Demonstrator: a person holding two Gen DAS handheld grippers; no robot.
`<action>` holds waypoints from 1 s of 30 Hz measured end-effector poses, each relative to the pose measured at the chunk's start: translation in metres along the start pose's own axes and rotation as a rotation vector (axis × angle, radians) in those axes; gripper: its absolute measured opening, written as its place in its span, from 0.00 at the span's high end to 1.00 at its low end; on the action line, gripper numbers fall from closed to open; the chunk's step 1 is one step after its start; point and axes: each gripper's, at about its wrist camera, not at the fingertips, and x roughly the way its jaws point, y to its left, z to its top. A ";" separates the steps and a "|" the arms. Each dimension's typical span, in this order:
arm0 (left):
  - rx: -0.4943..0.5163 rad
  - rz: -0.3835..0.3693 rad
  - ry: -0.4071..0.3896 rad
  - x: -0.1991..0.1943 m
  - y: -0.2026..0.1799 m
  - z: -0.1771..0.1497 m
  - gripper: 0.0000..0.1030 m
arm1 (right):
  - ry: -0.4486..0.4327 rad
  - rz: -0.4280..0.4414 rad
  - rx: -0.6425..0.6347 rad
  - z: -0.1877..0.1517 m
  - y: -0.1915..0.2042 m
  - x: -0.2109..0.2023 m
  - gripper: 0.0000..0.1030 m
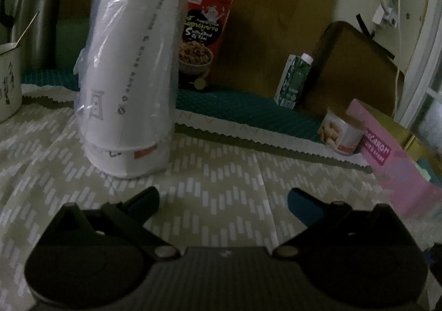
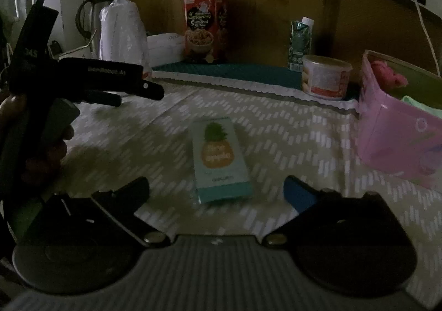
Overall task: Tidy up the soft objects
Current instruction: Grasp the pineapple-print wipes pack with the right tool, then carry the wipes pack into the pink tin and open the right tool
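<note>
At the far left of the left wrist view, a pale mug (image 1: 8,82) and a steel kettle (image 1: 36,15) are standing at the table's edge, and just right of them a tall stack of white cups in clear plastic wrap (image 1: 129,76) is rising upright on the patterned tablecloth (image 1: 221,173). Behind it a red snack pouch (image 1: 205,32) is leaning against the wooden board, with a green carton (image 1: 294,79) and a small round tin (image 1: 341,131) further right on the teal mat (image 1: 243,106). The left gripper (image 1: 222,202) is hovering with its jaws spread wide and nothing between them. In the right wrist view, a hand (image 2: 52,145) is holding that left gripper at the left side. In the middle, a flat pineapple-printed pack (image 2: 221,159) is lying on the cloth, just ahead of the right gripper (image 2: 216,189), whose jaws are standing fully apart and clear of it. At the far right a pink box (image 2: 392,134) is sitting open, holding something pink and something green.
</note>
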 end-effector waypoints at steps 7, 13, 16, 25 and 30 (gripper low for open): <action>-0.020 -0.016 -0.011 -0.002 0.004 -0.001 0.00 | 0.011 -0.017 -0.021 0.000 0.003 0.002 0.00; 0.029 0.022 0.011 0.000 -0.006 -0.001 0.00 | 0.013 -0.025 -0.019 0.001 0.005 0.002 0.00; 0.039 0.036 0.022 -0.002 -0.010 -0.004 0.00 | 0.014 -0.024 -0.020 0.001 0.005 0.002 0.00; -0.011 -0.143 0.128 -0.017 -0.037 -0.013 0.07 | 0.008 0.001 -0.038 0.002 0.005 -0.001 0.17; -0.035 -0.259 0.212 -0.013 -0.059 -0.017 0.17 | -0.016 -0.004 -0.018 0.003 0.001 -0.005 0.56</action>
